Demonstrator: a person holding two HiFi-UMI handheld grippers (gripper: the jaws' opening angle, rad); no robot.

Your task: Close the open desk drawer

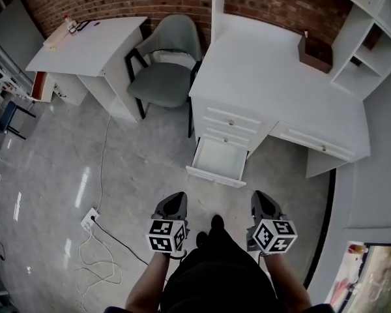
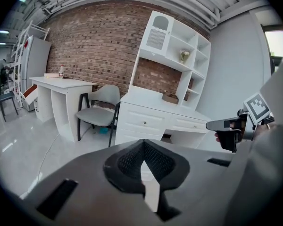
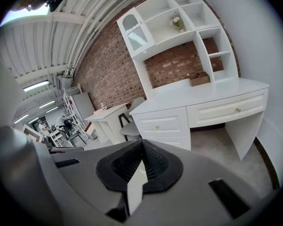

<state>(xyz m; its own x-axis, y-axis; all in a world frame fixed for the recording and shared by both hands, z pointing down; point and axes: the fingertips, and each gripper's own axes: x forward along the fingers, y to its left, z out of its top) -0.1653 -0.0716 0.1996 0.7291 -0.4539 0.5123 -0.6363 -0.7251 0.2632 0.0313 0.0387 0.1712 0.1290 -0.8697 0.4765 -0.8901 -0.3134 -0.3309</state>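
In the head view a white desk (image 1: 280, 77) stands ahead, and its lowest left drawer (image 1: 218, 158) is pulled out over the floor and is empty. Two shut drawers sit above it, each with a small knob. My left gripper (image 1: 175, 199) and right gripper (image 1: 261, 197) hang side by side just short of the drawer front, apart from it, both shut with nothing in them. In the left gripper view the left gripper (image 2: 142, 144) points at the desk (image 2: 155, 102), with the right gripper (image 2: 226, 125) alongside. In the right gripper view the right gripper (image 3: 142, 143) faces the desk drawers (image 3: 165, 124).
A grey chair (image 1: 166, 77) stands left of the desk, next to a second white table (image 1: 94, 51). A power strip with a white cable (image 1: 91, 219) lies on the floor at my left. A brown box (image 1: 315, 54) sits on the desk beside shelves (image 1: 371, 44).
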